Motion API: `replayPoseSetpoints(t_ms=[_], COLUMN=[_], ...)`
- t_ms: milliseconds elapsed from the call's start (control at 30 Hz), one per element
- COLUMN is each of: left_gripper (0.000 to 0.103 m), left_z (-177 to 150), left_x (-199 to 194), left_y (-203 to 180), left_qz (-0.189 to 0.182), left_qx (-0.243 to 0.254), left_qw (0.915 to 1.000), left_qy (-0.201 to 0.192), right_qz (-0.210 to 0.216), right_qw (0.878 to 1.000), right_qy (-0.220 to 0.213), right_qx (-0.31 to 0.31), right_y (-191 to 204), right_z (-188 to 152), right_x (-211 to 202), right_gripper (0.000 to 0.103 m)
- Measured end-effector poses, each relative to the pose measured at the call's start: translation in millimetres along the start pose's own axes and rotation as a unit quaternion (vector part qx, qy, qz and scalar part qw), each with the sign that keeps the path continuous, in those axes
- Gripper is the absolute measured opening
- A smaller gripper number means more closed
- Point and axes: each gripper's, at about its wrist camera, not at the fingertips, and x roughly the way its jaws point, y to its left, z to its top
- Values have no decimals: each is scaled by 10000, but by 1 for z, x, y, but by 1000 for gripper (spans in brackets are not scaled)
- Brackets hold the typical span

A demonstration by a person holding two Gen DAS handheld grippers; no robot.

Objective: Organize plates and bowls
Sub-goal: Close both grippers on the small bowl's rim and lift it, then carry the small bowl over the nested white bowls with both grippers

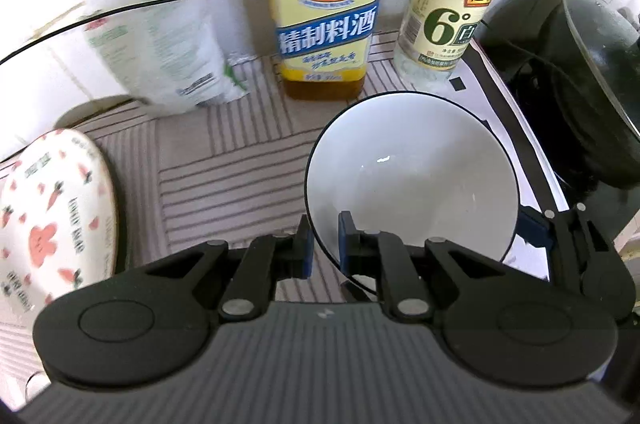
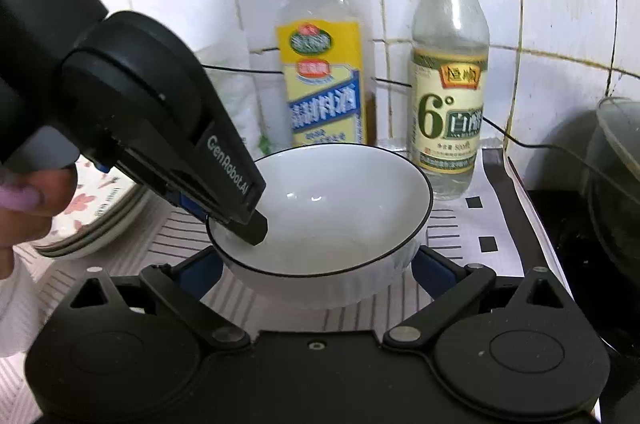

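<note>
Pinching the near-left rim of the white bowl [image 1: 412, 179] with the left gripper [image 1: 324, 244], jaws narrowed onto the thin dark-edged wall, one blue pad inside and one outside. Seen from the right wrist, same bowl [image 2: 332, 212] tipped a little, apparently clear of the striped mat [image 2: 452, 224], though motion blur leaves that uncertain. Left gripper [image 2: 240, 220] slanting down from the upper left, fingertip dipping inside the rim. Right gripper [image 2: 320, 264] spread wide, blue pads on either side of the bowl's outer wall; touching or just short, hard to say from here. Off to the left, a stack of patterned plates [image 1: 52, 212] with pink rabbit and carrot prints, plates [image 2: 96, 212] sitting behind a thumb [image 2: 36, 191] with a lilac nail. Behind the bowl, against white tile: yellow-labelled cooking wine bottle [image 1: 326, 19] and clear white vinegar bottle [image 1: 448, 15], both upright, with a plastic bag [image 1: 160, 39] further left. Dark pot with a glass lid [image 1: 600, 83] at far right.
</note>
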Motion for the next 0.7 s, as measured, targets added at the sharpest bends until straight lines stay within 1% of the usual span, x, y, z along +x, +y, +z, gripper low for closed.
replayPoseSetpoints(t_ms=[300, 433, 500, 600, 700], left_gripper=[11, 11, 12, 12, 12], left_z=[-29, -46, -55, -70, -85], left_x=[-56, -82, -95, -115, -133], left_y=[22, 32, 36, 47, 62], left_qz=[-85, -10, 43, 96, 204], left_qx=[-186, -268, -282, -354, -447], left_qw=[9997, 9994, 9994, 9989, 9981], left_qy=[-155, -205, -193, -293, -380], right_qz=[211, 302, 400, 683, 840], right_qw=[9994, 9984, 9974, 9951, 9912], right_qy=[-110, -206, -235, -233, -325], right_qx=[-250, -437, -550, -681, -970], right_y=[38, 59, 70, 82, 100], right_z=[5, 7, 8, 13, 17], right_x=[-42, -61, -68, -79, -89], right_gripper=[102, 102, 102, 102, 102])
